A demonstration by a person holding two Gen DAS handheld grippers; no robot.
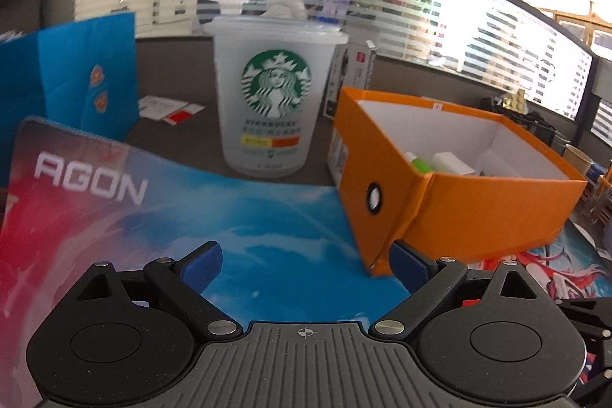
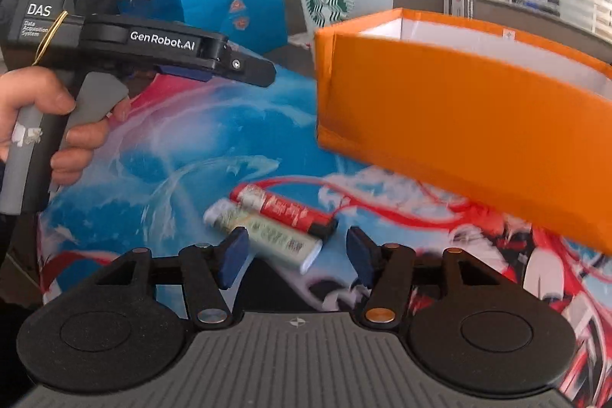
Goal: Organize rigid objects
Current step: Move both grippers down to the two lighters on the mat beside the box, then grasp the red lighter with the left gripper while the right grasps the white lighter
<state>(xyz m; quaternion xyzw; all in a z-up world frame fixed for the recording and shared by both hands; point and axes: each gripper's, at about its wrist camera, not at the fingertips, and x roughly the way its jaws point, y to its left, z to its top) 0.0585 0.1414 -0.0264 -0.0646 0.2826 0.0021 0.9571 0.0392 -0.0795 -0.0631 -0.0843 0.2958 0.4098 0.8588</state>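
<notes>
An orange box (image 1: pixel 474 201) with a white inside stands on the desk mat and holds several small items, one a green-capped tube (image 1: pixel 419 163). My left gripper (image 1: pixel 306 266) is open and empty, just left of the box's near corner. In the right wrist view the box (image 2: pixel 459 125) fills the right side. A red tube (image 2: pixel 283 209) and a pale green tube (image 2: pixel 267 236) lie side by side on the mat. My right gripper (image 2: pixel 296 255) is open, just above and around the pale tube's near end. The left gripper also shows in the right wrist view (image 2: pixel 214 64), held in a hand.
A Starbucks cup (image 1: pixel 271 94) stands behind the mat (image 1: pixel 191 217), a blue paper bag (image 1: pixel 76 75) at the left. A white carton (image 1: pixel 346 79) stands behind the orange box. A glass partition runs along the desk's far edge.
</notes>
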